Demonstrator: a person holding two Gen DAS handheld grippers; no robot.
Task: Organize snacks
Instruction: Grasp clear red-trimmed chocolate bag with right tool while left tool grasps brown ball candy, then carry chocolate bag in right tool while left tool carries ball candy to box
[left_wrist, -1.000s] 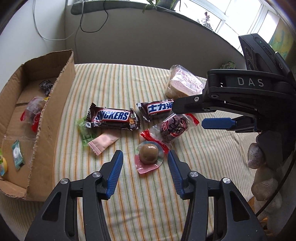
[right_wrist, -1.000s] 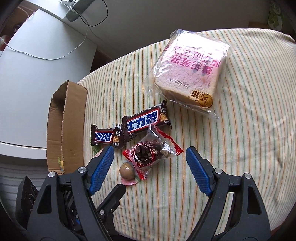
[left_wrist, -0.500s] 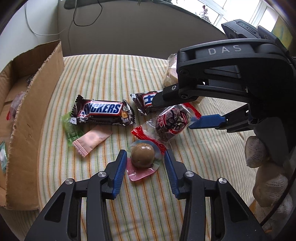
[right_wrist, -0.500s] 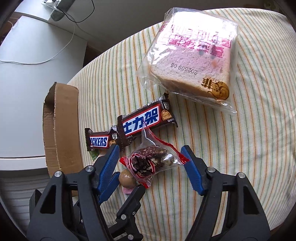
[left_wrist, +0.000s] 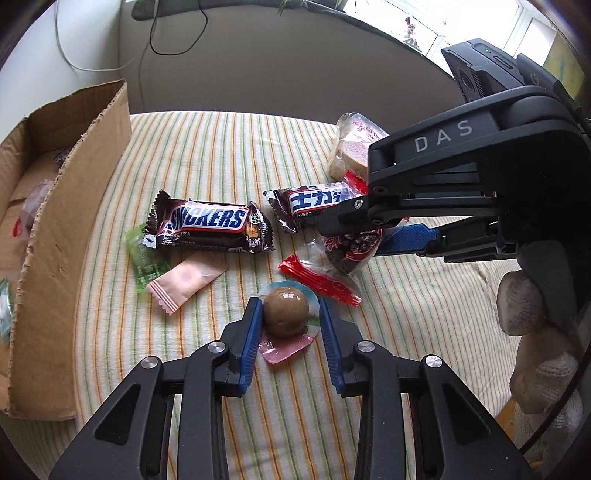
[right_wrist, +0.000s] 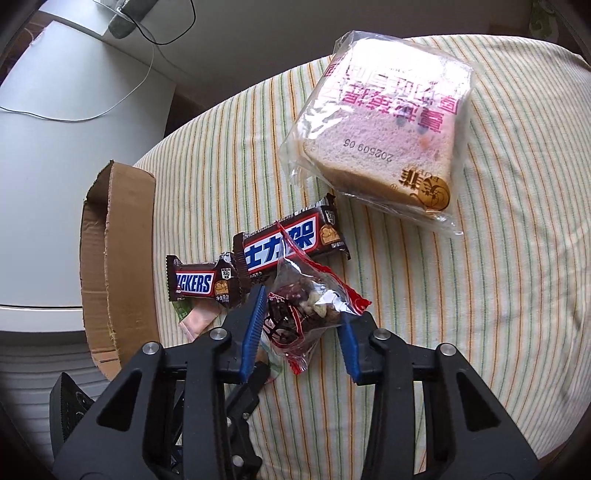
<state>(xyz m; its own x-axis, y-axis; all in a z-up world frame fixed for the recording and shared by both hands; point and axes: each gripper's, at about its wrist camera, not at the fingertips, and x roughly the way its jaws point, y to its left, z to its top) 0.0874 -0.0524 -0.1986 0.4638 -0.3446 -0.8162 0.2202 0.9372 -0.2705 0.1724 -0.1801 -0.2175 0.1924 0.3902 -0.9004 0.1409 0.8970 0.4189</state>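
Observation:
A brown ball candy in a clear and pink wrapper lies on the striped cloth between the pads of my left gripper. The jaws are closing; the pads are at the wrapper's rim with a sliver of room on the right. My right gripper is closing on a clear, red-edged packet of nuts and chocolate, which crumples between its pads. In the left wrist view that packet sits under the right gripper, just behind the ball.
A Snickers bar, a second bar with Chinese lettering, a pink sachet and a green one lie close by. A bagged bread slice is farther back. The open cardboard box holds several sweets. A gloved hand holds the right gripper.
Both grippers have narrowed. The left pads have closed in around the ball candy. The right pads have come onto the nut packet, which has crumpled and turned on end.

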